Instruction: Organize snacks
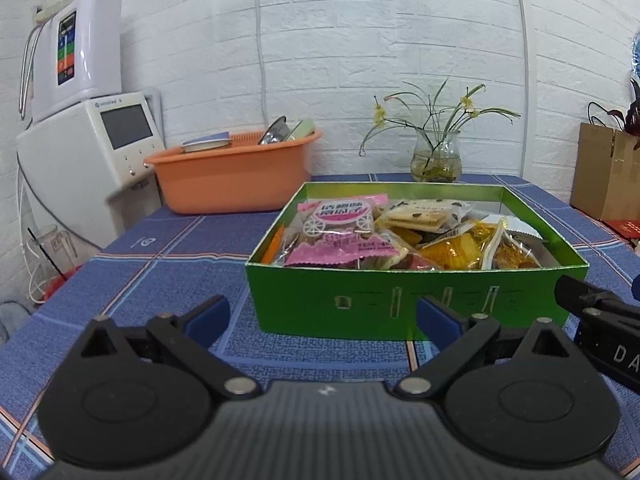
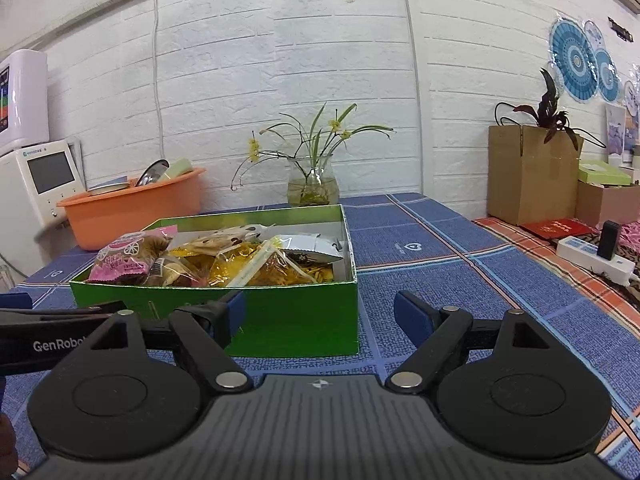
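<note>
A green box stands on the blue checked tablecloth, filled with several wrapped snacks. A pink packet lies on top at its left, cracker packs behind it, and yellow packets to the right. My left gripper is open just in front of the box's near wall, nothing between its blue pads. My right gripper is open too, low before the box's right front corner. Each view shows the other gripper at its edge.
An orange basin with dishes sits at the back left beside white appliances. A glass vase with a plant stands behind the box. Cardboard boxes and a power strip lie to the right.
</note>
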The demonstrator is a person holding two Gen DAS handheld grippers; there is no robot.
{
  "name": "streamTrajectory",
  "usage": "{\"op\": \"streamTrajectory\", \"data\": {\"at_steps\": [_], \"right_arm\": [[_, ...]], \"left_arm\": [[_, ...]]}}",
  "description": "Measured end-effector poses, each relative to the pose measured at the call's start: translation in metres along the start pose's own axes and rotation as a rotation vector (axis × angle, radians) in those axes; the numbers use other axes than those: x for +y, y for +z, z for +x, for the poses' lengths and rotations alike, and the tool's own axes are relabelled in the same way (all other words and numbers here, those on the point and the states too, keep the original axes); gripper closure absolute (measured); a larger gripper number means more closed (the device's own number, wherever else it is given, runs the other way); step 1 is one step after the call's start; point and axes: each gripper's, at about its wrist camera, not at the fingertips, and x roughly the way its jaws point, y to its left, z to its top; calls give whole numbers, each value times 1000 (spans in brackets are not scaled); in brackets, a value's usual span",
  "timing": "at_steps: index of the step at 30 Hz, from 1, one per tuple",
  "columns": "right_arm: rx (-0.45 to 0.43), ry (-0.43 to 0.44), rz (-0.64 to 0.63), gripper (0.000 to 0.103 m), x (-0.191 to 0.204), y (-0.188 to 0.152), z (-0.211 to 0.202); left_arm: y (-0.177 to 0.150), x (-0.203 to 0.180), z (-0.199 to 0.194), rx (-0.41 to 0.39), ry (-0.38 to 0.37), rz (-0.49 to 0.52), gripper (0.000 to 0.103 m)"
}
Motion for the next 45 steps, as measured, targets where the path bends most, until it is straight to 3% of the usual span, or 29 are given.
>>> {"op": "streamTrajectory", "data": {"at_steps": [8, 13, 28, 45], "right_arm": [[0, -35, -20, 0, 1, -6, 2], [18, -18, -4, 0, 0, -8, 5], [34, -11, -2, 0, 0, -10, 7], [55, -7, 11, 0, -1, -13, 9]], "left_arm": [[-4, -4, 3, 15, -18, 21, 6], [-4, 3, 9, 47, -37, -20, 6], [-8, 8, 22, 132, -17, -51, 6], [-9, 7, 24, 147, -13, -36, 6]]}}
